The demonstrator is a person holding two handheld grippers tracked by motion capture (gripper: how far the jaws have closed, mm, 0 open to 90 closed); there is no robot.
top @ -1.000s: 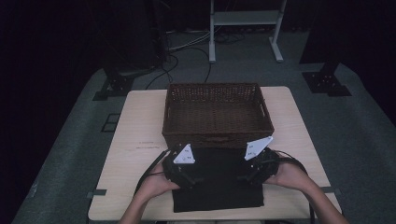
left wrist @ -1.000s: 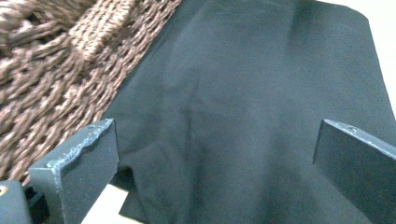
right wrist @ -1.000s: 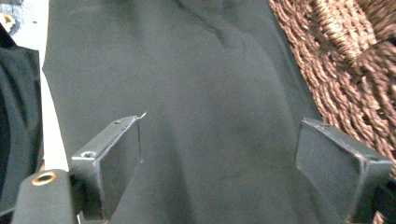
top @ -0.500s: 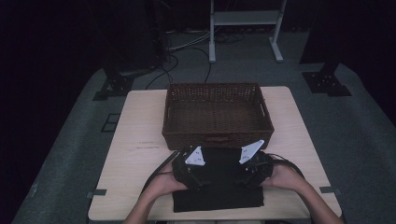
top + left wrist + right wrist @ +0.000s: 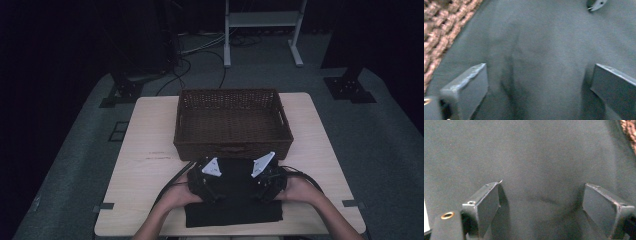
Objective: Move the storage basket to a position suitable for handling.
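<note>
On the near edge of the pale wooden desk [image 5: 145, 175] lies a flat black cloth [image 5: 235, 210], both the left tool [image 5: 206, 182] and right tool [image 5: 267, 181] spread wide upon it, apparently about to pinch it, perhaps for the brown wicker basket [image 5: 232, 122] beyond.

Left gripper [image 5: 209, 176] and right gripper [image 5: 266, 176] held low, side by side, one in each hand. Jaws of both spread wide apart. Forearms reaching in from the near edge.

We saw a black cloth [image 5: 235, 210] on a pale wooden table [image 5: 145, 170]. The woven basket [image 5: 232, 120] was dark brown.
</note>
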